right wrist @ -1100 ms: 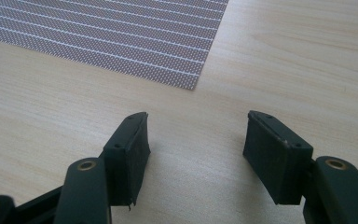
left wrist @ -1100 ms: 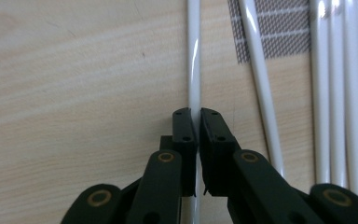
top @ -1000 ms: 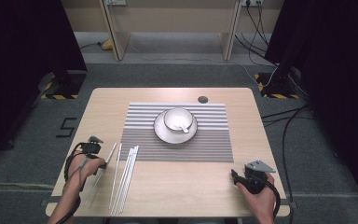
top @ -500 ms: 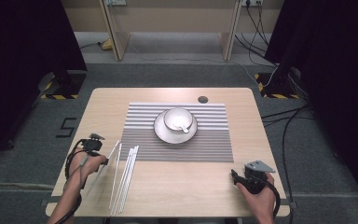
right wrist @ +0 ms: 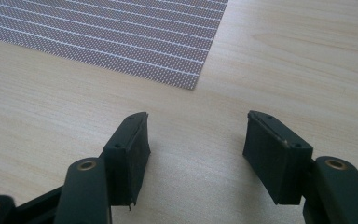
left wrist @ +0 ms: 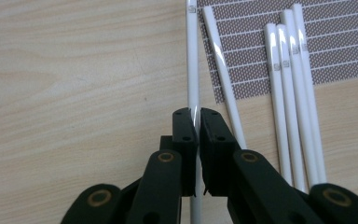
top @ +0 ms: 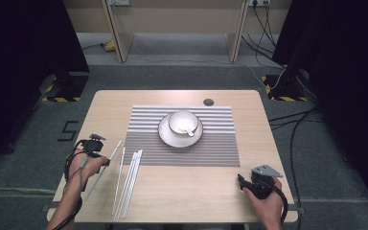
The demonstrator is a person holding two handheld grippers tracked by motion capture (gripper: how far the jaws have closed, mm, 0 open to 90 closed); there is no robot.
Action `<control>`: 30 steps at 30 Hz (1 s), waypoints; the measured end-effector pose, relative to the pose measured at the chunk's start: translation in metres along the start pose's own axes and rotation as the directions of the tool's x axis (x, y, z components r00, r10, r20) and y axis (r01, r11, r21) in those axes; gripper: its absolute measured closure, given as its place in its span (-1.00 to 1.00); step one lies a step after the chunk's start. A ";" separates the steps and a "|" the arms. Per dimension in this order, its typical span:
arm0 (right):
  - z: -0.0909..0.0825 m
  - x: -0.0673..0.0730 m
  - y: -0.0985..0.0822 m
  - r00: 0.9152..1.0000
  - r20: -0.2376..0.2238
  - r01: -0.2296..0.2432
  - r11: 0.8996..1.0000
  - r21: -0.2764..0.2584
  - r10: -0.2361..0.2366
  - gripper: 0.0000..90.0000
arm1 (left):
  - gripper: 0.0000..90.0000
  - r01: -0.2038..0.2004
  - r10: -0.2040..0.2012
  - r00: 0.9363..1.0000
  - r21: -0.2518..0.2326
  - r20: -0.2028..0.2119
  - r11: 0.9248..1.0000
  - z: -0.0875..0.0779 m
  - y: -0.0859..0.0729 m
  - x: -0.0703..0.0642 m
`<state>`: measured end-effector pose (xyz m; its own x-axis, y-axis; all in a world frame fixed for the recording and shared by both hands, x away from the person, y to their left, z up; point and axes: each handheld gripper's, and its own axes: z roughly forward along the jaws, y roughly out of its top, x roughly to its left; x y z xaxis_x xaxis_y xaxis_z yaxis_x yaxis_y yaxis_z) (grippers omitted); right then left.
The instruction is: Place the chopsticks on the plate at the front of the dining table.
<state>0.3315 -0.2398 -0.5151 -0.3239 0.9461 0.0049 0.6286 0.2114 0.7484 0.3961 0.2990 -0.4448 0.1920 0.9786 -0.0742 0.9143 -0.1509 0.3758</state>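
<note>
The left gripper (left wrist: 197, 116) is pinching one thin white chopstick (left wrist: 193, 60) between its black, matte jaws, which are standing nearly together with only the glossy round stick between them. The chopstick is lying along the pale wood-grain table (top: 182, 187) near its left front edge, just left of the striped mat (top: 220, 143), and is carrying a small grey mark near its far end. A second chopstick (left wrist: 221, 70) is slanting just beside it, its tip resting on the mat's woven, dotted weave, and four more chopsticks (left wrist: 291, 93) are lying side by side to the right, smooth and shiny. In the high view a white round saucer (top: 167, 136) is sitting on the mat with a cup (top: 182, 122) on it. The right gripper (right wrist: 195, 154) is resting with its jaws spread wide over bare wood, holding nothing, near the mat's corner.
</note>
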 end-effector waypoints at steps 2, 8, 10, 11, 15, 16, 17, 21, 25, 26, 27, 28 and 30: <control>0.000 0.000 0.000 1.000 0.000 -0.001 1.000 0.000 0.001 -0.10 | 0.89 0.000 0.000 1.000 -0.007 -0.001 1.000 -0.002 0.003 -0.001; 0.000 0.000 0.000 1.000 -0.001 -0.002 1.000 0.000 0.002 -0.10 | 0.89 -0.010 0.010 1.000 -0.027 0.001 1.000 -0.006 0.010 -0.006; 0.000 0.000 0.000 1.000 -0.001 -0.002 1.000 0.000 0.002 -0.10 | 0.89 -0.011 0.011 1.000 -0.028 0.001 1.000 -0.006 0.010 -0.007; 0.000 0.000 0.000 1.000 -0.001 0.001 1.000 -0.001 -0.001 -0.10 | 0.89 -0.014 0.014 1.000 -0.027 0.006 1.000 -0.006 0.012 -0.009; 0.000 0.000 0.000 1.000 -0.001 0.000 1.000 -0.001 0.000 -0.10 | 0.89 -0.026 0.026 1.000 -0.027 0.007 0.999 -0.005 0.015 -0.011; 0.000 0.000 0.000 1.000 -0.001 0.000 1.000 -0.001 0.000 -0.10 | 0.89 -0.026 0.027 1.000 -0.027 0.007 0.999 -0.005 0.016 -0.013; 0.000 0.000 0.000 1.000 -0.001 0.000 1.000 -0.001 0.000 -0.10 | 0.89 -0.032 0.032 0.999 -0.032 0.009 0.999 -0.005 0.018 -0.015; 0.000 -0.001 0.000 1.000 -0.002 0.000 1.000 -0.003 0.000 -0.10 | 0.89 -0.039 0.040 0.999 -0.037 0.011 0.999 -0.006 0.022 -0.019; 0.000 0.000 0.000 1.000 -0.002 -0.003 1.000 -0.002 0.003 -0.10 | 0.89 -0.047 0.048 0.999 -0.046 0.013 0.998 -0.006 0.027 -0.024; 0.000 0.000 0.000 1.000 -0.002 -0.003 1.000 -0.002 0.003 -0.10 | 0.89 -0.050 0.050 0.999 -0.049 0.014 0.998 -0.007 0.027 -0.024; 0.000 0.000 0.000 1.000 -0.002 -0.002 1.000 -0.003 0.002 -0.10 | 0.89 -0.050 0.051 0.999 -0.050 0.018 0.998 -0.006 0.029 -0.026; 0.000 0.000 0.000 1.000 -0.003 -0.002 1.000 -0.002 0.002 -0.10 | 0.89 -0.050 0.051 0.998 -0.051 0.024 0.997 -0.006 0.030 -0.026; 0.000 -0.001 0.000 1.000 -0.003 -0.002 1.000 -0.003 0.002 -0.10 | 0.89 -0.049 0.050 0.998 -0.054 0.027 0.997 -0.006 0.031 -0.027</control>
<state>0.3316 -0.2403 -0.5152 -0.3245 0.9459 0.0086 0.6275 0.2085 0.7502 0.4173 0.2682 -0.4258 0.2471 0.9657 -0.0801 0.8833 -0.1905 0.4283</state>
